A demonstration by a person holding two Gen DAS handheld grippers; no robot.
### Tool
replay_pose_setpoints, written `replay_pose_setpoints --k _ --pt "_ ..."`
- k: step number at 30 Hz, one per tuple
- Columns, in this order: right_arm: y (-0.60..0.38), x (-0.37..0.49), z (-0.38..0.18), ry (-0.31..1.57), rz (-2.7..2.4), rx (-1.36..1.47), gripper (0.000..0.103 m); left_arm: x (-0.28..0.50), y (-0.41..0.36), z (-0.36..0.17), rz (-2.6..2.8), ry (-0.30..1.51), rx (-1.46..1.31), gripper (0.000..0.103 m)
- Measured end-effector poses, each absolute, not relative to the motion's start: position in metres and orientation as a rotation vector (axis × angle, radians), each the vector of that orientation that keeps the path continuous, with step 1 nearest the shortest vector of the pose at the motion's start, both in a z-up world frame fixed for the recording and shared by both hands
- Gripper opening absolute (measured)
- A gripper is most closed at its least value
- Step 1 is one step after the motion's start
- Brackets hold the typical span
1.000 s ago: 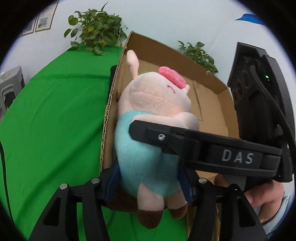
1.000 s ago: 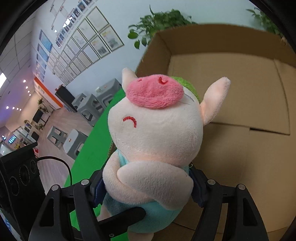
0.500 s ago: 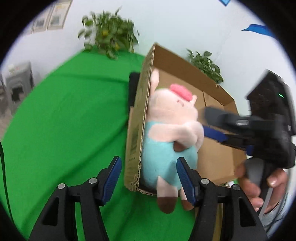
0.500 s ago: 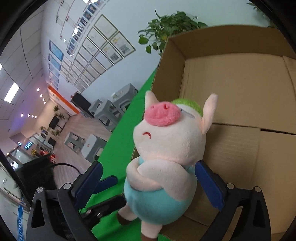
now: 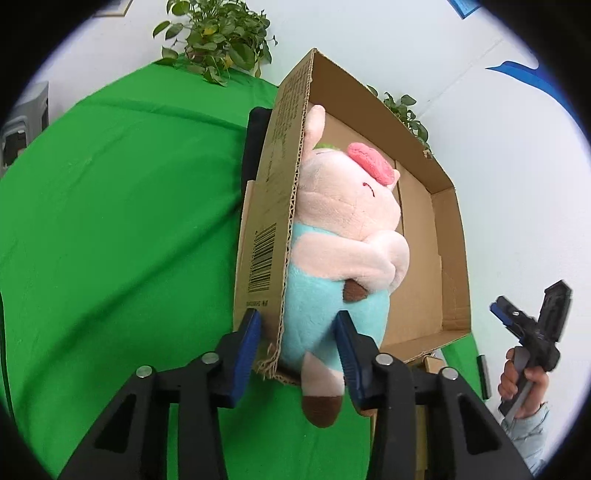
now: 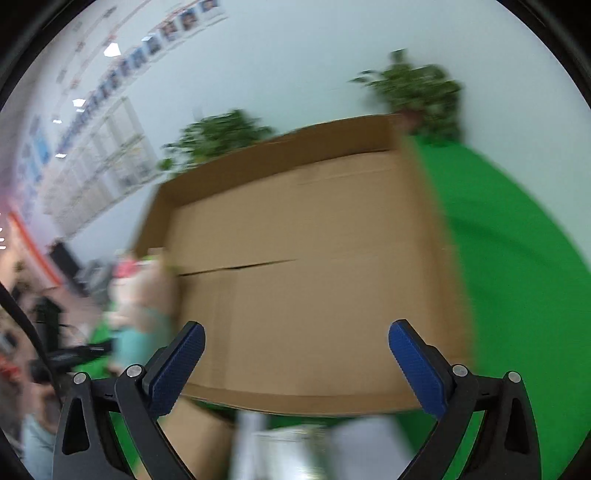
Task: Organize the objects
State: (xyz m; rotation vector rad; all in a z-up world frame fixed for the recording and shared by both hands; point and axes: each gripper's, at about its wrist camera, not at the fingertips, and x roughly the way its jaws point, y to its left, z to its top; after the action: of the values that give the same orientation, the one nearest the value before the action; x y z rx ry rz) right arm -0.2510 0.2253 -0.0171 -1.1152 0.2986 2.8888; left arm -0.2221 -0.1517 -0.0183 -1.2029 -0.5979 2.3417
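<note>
A plush pig [image 5: 343, 236] in a light blue outfit leans inside an open cardboard box [image 5: 436, 236], against its left wall, one foot hanging over the near edge. My left gripper [image 5: 297, 347] is open, its blue pads either side of the box wall and the pig's lower body; I cannot tell whether they touch. My right gripper [image 6: 295, 354] is open and empty in front of the box [image 6: 314, 258]; it shows far right in the left wrist view [image 5: 524, 332]. The pig is a blur at the box's left [image 6: 140, 295].
The box stands on a green cloth table [image 5: 110, 221]. Two potted plants [image 5: 218, 33] stand at the back by the white wall. A dark object [image 5: 255, 140] lies behind the box's left wall. A smaller cardboard piece [image 6: 199, 435] lies below the box front.
Both grippers let go of the pig, which now rests in the box. The right gripper pulled back and swung right; the left narrowed around the box wall and pig.
</note>
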Motion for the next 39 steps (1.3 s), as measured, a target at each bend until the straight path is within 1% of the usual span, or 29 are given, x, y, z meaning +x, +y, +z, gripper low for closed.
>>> replay_pose_setpoints --k 1,2,4,5,6,7,8,10,12,14,20,22,24,25,26,28,29,30,31,32,34,36,39 --pt "0.242 -0.251 -0.024 0.223 2.814 -1.096 0.101 -0.221 -0.150 -0.017 2.357 -0.599 -1.201 0.040" --pt "0.251 -0.252 -0.031 0.204 2.775 -1.101 0.098 -0.219 -0.149 -0.017 2.368 -0.602 -1.201 0.040" --pt "0.267 -0.259 -0.055 0.256 2.730 -1.166 0.082 -0.214 -0.147 -0.015 2.389 -0.602 -1.204 0.040" --pt "0.273 -0.265 -0.069 0.300 2.714 -1.220 0.066 -0.209 -0.146 -0.013 2.398 -0.594 -1.208 0.040" --pt "0.275 -0.268 -0.078 0.305 2.695 -1.253 0.048 -0.210 -0.144 -0.013 2.405 -0.586 -1.212 0.040" --pt "0.273 -0.273 -0.090 0.297 2.682 -1.287 0.038 -0.210 -0.143 -0.012 2.410 -0.581 -1.216 0.040" --pt "0.273 -0.273 -0.096 0.298 2.685 -1.302 0.018 -0.210 -0.143 -0.012 2.410 -0.582 -1.217 0.039" --pt "0.272 -0.271 -0.104 0.274 2.664 -1.272 0.010 -0.209 -0.141 -0.013 2.415 -0.578 -1.221 0.039" --pt "0.272 -0.272 -0.106 0.321 2.662 -1.256 0.004 -0.204 -0.139 -0.012 2.420 -0.565 -1.224 0.038" --pt "0.278 -0.261 -0.109 0.351 2.656 -1.268 0.003 -0.202 -0.137 -0.013 2.415 -0.567 -1.223 0.038" --pt "0.282 -0.242 -0.107 0.300 2.626 -1.311 0.003 -0.195 -0.131 -0.012 2.414 -0.556 -1.225 0.038" --pt "0.282 -0.240 -0.105 0.285 2.618 -1.323 0.003 -0.195 -0.132 -0.012 2.416 -0.546 -1.229 0.038" --pt "0.280 -0.239 -0.102 0.268 2.617 -1.336 0.007 -0.194 -0.133 -0.010 2.432 -0.537 -1.218 0.039" --pt "0.278 -0.237 -0.099 0.269 2.627 -1.333 0.007 -0.193 -0.132 -0.008 2.453 -0.521 -1.213 0.041" --pt "0.276 -0.232 -0.095 0.267 2.636 -1.323 0.010 -0.192 -0.131 -0.005 2.497 -0.480 -1.209 0.047" --pt "0.268 -0.221 -0.083 0.253 2.672 -1.300 0.028 -0.185 -0.130 0.005 2.582 -0.414 -1.177 0.050" --pt "0.261 -0.213 -0.074 0.245 2.703 -1.278 0.056 -0.180 -0.132 0.012 2.609 -0.404 -1.159 0.051" --pt "0.251 -0.201 -0.064 0.234 2.745 -1.239 0.089 -0.174 -0.132 0.019 2.636 -0.395 -1.130 0.054" --pt "0.246 -0.197 -0.056 0.227 2.776 -1.209 0.100 -0.167 -0.132 0.028 2.665 -0.386 -1.090 0.063" --pt "0.235 -0.185 -0.045 0.216 2.832 -1.164 0.102 -0.156 -0.131 0.039 2.703 -0.374 -1.032 0.073" --pt "0.218 -0.168 -0.031 0.243 2.916 -1.166 0.103 -0.135 -0.126 0.058 2.748 -0.343 -0.917 0.082" --pt "0.198 -0.152 -0.022 0.307 3.006 -1.205 0.103 -0.114 -0.113 0.074 2.761 -0.273 -0.836 0.082" --pt "0.165 -0.126 -0.011 0.303 3.096 -1.227 0.103 -0.089 -0.091 0.085 2.722 -0.195 -0.803 0.082"
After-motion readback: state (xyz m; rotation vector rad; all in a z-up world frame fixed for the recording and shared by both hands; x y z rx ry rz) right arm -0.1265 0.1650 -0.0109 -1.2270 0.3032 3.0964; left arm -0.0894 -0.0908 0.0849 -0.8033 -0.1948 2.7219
